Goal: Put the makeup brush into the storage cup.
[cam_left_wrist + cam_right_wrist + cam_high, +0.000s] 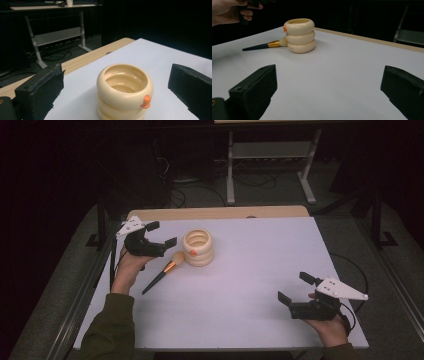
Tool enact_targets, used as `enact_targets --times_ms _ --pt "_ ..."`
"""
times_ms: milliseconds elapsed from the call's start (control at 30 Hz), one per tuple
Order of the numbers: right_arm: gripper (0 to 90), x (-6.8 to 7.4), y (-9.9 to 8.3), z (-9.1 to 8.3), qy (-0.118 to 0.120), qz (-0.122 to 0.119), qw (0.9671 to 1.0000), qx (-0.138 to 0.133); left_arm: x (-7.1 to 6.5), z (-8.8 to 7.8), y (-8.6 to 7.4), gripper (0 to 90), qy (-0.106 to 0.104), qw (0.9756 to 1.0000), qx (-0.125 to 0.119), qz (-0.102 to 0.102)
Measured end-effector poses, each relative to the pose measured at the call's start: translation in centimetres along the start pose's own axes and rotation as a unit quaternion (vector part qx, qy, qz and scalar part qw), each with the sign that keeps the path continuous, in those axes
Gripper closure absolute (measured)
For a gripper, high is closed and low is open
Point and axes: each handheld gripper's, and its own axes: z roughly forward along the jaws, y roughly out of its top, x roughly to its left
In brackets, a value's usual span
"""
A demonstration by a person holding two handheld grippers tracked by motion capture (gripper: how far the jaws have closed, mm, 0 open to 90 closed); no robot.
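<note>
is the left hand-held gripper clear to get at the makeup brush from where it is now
Probably yes. The left hand-held gripper is open just above and beside the makeup brush, whose handle lies bare on the table. Only its bristle end touches the cream ringed holder.

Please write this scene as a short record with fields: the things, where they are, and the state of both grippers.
holder: cream ringed cup, upright, looks empty
brush: makeup brush lying flat, bristles against the cup
surface: white table
left gripper: open, raised beside the cup, holds nothing
right gripper: open, near the table's front right, holds nothing
</note>
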Motion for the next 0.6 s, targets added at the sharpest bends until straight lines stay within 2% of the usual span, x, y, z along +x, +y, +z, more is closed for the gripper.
enact_targets --times_ms 200,267,400,600 --pt "0.0 -0.12 0.01 0.02 -0.001 0.001 1.0 -0.001 0.39 0.32 0.49 0.0 0.003 0.9998 0.021 0.005" --pt "0.0 -0.19 0.01 0.0 -0.002 0.0 1.0 -0.002 0.45 0.5 0.65 0.0 -0.002 0.9995 0.031 0.004" --pt "0.0 -0.26 -0.01 0.06 -0.004 0.002 1.0 -0.001 0.47 0.88 1.02 0.0 -0.001 0.9989 0.045 0.014" --pt "0.0 -0.31 0.0 -0.05 -0.005 0.005 1.0 -0.004 0.69 0.83 0.65 0.0 0.006 0.998 0.063 0.004"
